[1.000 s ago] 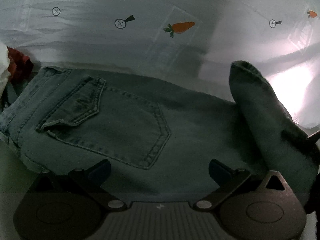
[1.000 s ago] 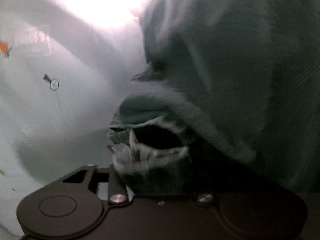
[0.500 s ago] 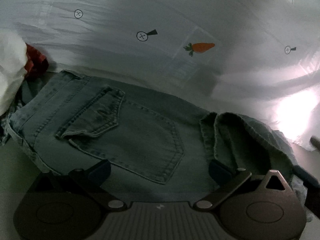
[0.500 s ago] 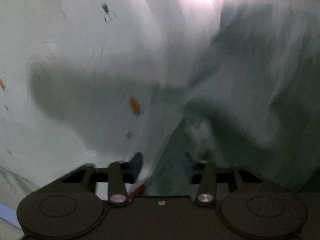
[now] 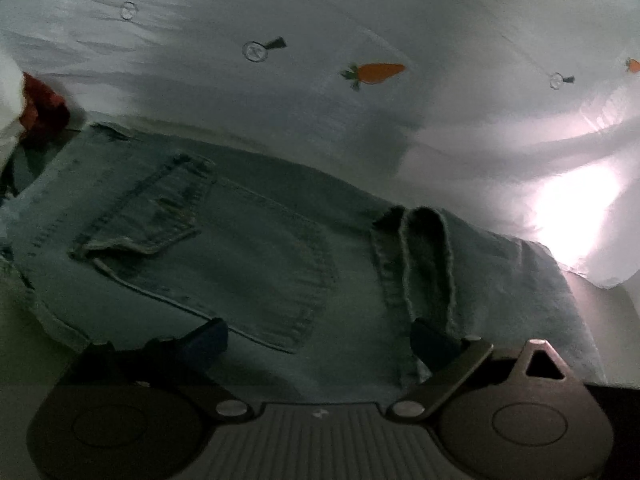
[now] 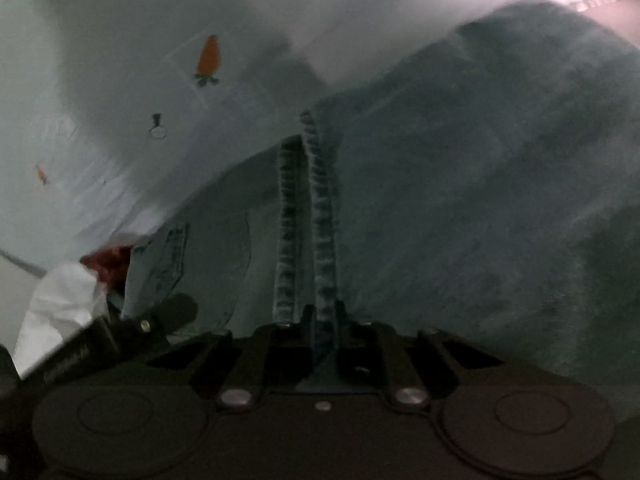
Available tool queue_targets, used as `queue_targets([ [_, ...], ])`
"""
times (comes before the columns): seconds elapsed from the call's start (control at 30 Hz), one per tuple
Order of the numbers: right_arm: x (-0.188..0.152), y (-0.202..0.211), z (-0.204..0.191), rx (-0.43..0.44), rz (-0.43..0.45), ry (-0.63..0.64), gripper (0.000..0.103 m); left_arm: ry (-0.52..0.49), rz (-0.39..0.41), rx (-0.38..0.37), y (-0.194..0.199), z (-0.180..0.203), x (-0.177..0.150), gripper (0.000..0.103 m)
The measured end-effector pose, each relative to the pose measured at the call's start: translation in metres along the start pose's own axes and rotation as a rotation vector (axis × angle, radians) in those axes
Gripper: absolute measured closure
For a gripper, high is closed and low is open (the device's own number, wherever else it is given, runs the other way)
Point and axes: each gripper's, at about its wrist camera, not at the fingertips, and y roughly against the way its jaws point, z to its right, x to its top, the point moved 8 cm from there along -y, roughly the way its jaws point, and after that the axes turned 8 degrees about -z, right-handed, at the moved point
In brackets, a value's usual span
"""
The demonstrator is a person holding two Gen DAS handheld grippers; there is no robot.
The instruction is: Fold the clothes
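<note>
On patterned sheet [image 5: 320,20], jeans [image 5: 260,240], left gripper [image 5: 320,336] spread wide, right gripper [image 6: 322,340] pinching hem [image 6: 320,200] (fingertips hidden).

jeans [image 5: 248,248]: faded blue denim | sheet [image 5: 320,20]: white, orange carrot print

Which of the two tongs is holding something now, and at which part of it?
The right tongs are shut on the jeans, pinching the frayed hem edge. The left tongs stand open over the back pocket and hold nothing.

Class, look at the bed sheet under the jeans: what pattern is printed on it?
Small orange carrots and round black-tipped motifs on the white bed sheet, clearest in the left wrist view.
</note>
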Motion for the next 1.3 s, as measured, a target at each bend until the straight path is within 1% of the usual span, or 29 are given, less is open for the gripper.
queue_targets([
  [0.07,0.006,0.003,0.003,0.030,-0.013,-0.024,0.094,0.023,0.007,0.006,0.003,-0.008,0.002,0.006],
  [0.13,0.007,0.009,0.007,0.039,-0.013,-0.029,0.094,0.045,0.007,0.019,0.005,-0.016,0.002,0.006],
  [0.17,0.000,0.014,0.008,0.033,-0.004,-0.022,0.093,0.054,0.008,0.024,0.007,-0.020,0.002,0.006],
  [0.27,-0.006,0.035,0.005,-0.013,0.068,0.019,0.092,0.065,0.015,0.034,0.015,-0.029,0.000,0.006],
  [0.3,-0.007,0.045,0.002,-0.042,0.104,0.045,0.089,0.072,0.021,0.040,0.019,-0.034,-0.002,0.006],
  [0.37,-0.004,0.049,0.003,-0.120,0.150,0.091,0.084,0.102,0.037,0.057,0.026,-0.046,-0.005,0.006],
  [0.4,-0.003,0.049,0.006,-0.174,0.160,0.113,0.081,0.120,0.046,0.066,0.031,-0.052,-0.007,0.006],
  [0.43,-0.003,0.049,0.010,-0.226,0.164,0.131,0.074,0.150,0.057,0.077,0.035,-0.061,-0.009,0.006],
  [0.47,-0.004,0.049,0.016,-0.258,0.159,0.137,0.070,0.180,0.064,0.089,0.036,-0.069,-0.010,0.005],
  [0.57,-0.009,0.043,0.025,-0.260,0.170,0.170,0.066,0.269,0.085,0.124,0.041,-0.094,-0.013,0.005],
  [0.6,-0.013,0.040,0.024,-0.266,0.175,0.204,0.063,0.299,0.092,0.136,0.042,-0.103,-0.014,0.005],
  [0.67,-0.019,0.038,0.021,-0.308,0.185,0.282,0.061,0.358,0.106,0.159,0.045,-0.119,-0.016,0.005],
  [0.73,-0.025,0.036,0.014,-0.349,0.190,0.367,0.047,0.413,0.119,0.181,0.048,-0.135,-0.018,0.005],
  [0.77,-0.029,0.034,0.011,-0.360,0.196,0.394,0.044,0.421,0.124,0.187,0.047,-0.141,-0.017,0.005],
  [0.83,-0.034,0.031,0.007,-0.370,0.218,0.406,0.039,0.441,0.130,0.194,0.042,-0.151,-0.012,0.005],
  [0.93,-0.034,0.029,0.007,-0.360,0.226,0.402,0.034,0.481,0.139,0.189,0.032,-0.165,-0.006,0.004],
  [1.0,-0.031,0.027,0.009,-0.343,0.222,0.388,0.032,0.511,0.145,0.175,0.025,-0.173,-0.002,0.003],
  [1.03,-0.030,0.027,0.010,-0.333,0.219,0.379,0.031,0.528,0.148,0.164,0.021,-0.176,0.000,0.000],
  [1.1,-0.029,0.028,0.011,-0.317,0.212,0.362,0.031,0.562,0.151,0.142,0.015,-0.182,0.003,0.000],
  [1.17,-0.029,0.028,0.011,-0.320,0.212,0.360,0.030,0.588,0.140,0.123,0.007,-0.183,0.004,0.000],
  [1.3,-0.029,0.028,0.010,-0.326,0.212,0.357,0.028,0.535,0.152,0.182,-0.001,-0.174,0.008,0.000],
])
